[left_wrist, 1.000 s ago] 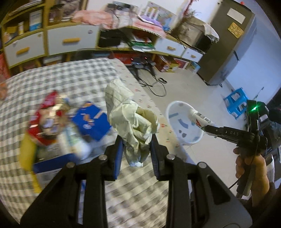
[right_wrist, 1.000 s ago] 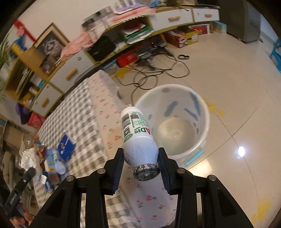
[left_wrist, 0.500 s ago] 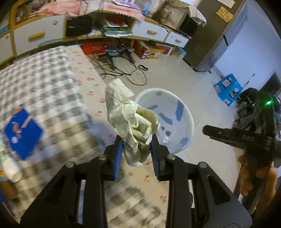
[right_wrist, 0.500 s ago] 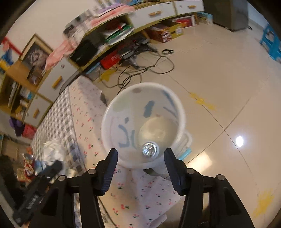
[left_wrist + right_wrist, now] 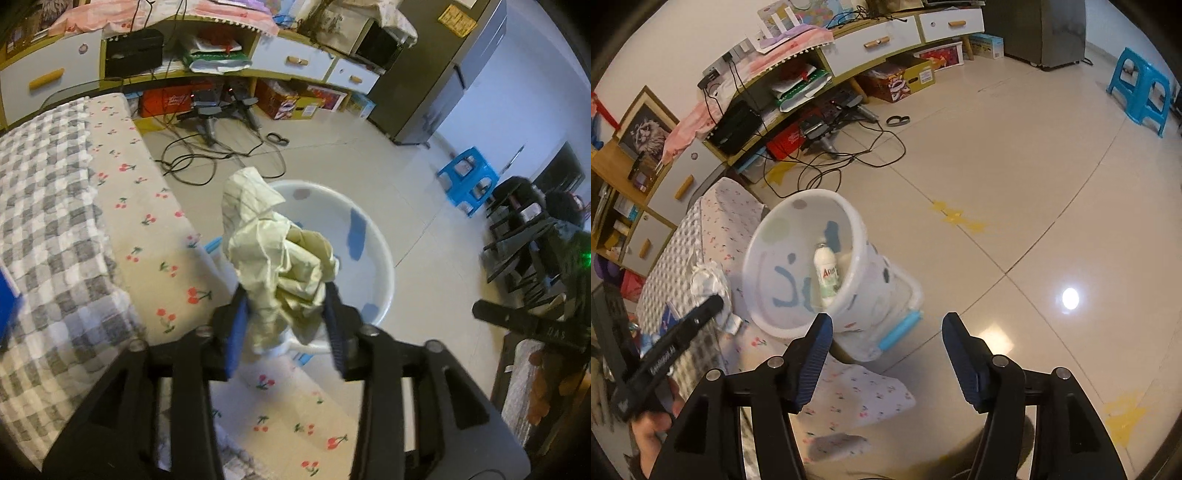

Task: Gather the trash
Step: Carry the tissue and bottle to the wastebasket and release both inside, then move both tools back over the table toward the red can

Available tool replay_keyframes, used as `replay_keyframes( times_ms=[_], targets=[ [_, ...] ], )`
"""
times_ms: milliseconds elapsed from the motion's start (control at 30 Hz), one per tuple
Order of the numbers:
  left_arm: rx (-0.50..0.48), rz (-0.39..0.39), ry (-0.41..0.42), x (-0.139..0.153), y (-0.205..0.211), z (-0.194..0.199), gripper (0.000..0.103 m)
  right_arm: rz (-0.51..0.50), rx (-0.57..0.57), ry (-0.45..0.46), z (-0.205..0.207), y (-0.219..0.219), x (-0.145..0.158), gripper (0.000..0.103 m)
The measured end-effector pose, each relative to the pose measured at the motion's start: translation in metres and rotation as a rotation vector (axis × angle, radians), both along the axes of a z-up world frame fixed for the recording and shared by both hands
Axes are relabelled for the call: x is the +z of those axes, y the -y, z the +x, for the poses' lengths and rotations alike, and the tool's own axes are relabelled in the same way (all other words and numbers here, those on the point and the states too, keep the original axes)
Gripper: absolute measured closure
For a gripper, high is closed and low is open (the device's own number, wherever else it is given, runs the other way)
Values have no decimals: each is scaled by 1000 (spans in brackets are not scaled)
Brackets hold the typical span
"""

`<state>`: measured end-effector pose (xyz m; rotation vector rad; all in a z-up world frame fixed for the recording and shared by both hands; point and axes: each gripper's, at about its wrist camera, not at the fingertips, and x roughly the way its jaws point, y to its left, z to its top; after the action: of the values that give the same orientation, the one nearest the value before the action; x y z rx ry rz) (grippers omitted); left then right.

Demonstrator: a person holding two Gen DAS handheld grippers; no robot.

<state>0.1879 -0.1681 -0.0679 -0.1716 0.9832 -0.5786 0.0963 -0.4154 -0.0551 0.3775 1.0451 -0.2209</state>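
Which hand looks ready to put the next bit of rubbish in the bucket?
Left. Its gripper has crumpled paper between opening jaws, above the bucket. The right gripper is empty; its bottle already lies inside.

**Right wrist view: bottle in bucket, jaws empty**

Right gripper (image 5: pixel 887 338) angled down over glossy beige tiled floor (image 5: pixel 1015 177), blue-padded jaws opening, nothing between them. White translucent plastic bucket with blue markings (image 5: pixel 812 266) just ahead, beside cherry-print cloth-covered table (image 5: pixel 727 218). White plastic bottle with red lettering (image 5: pixel 826 271) inside bucket, cap up. Left gripper (image 5: pixel 701 314) at lower left, crumpled pale paper (image 5: pixel 707 278) at its tip. Blue plastic stool (image 5: pixel 1143 92) far right.
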Motion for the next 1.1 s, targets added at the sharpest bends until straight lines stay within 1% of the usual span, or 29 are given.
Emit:
replay_keyframes(
  times_ms=[33,100,167,200,233,267,300,367,433,467,500,767,933,1100],
  targets=[
    [5,-6,-9,0,0,1,28,-5,0,3,-1,0,1,39],
    [41,10,-41,-1,0,3,12,-13,-3,9,-4,1,3,38],
    [52,40,-59,0,0,3,12,-21,-8,21,-6,2,5,36],
    [51,58,-49,1,0,0,11,-23,-9,27,-7,2,6,34],
    [51,72,-35,3,0,-3,4,-24,-10,33,-7,2,7,32],
    [51,92,-18,5,0,-6,1,-25,-10,40,-8,3,7,28],
    [52,105,-10,6,0,-9,0,-31,-10,48,-9,2,9,24],
    [54,129,-4,7,-2,-14,0,-46,-7,57,-9,0,11,22],
    [59,138,4,9,-5,-18,0,-70,3,65,-10,-5,13,21],
    [62,144,7,10,-7,-21,0,-85,12,69,-10,-8,15,17],
    [66,151,5,10,-9,-22,0,-93,18,72,-10,-10,16,17],
    [102,190,3,19,-37,-41,0,-160,96,106,-11,-41,30,14],
    [127,219,18,29,-59,-56,0,-168,141,145,-13,-65,42,13],
    [154,233,10,40,-84,-70,0,-174,192,175,-14,-93,52,10]
  ],
)
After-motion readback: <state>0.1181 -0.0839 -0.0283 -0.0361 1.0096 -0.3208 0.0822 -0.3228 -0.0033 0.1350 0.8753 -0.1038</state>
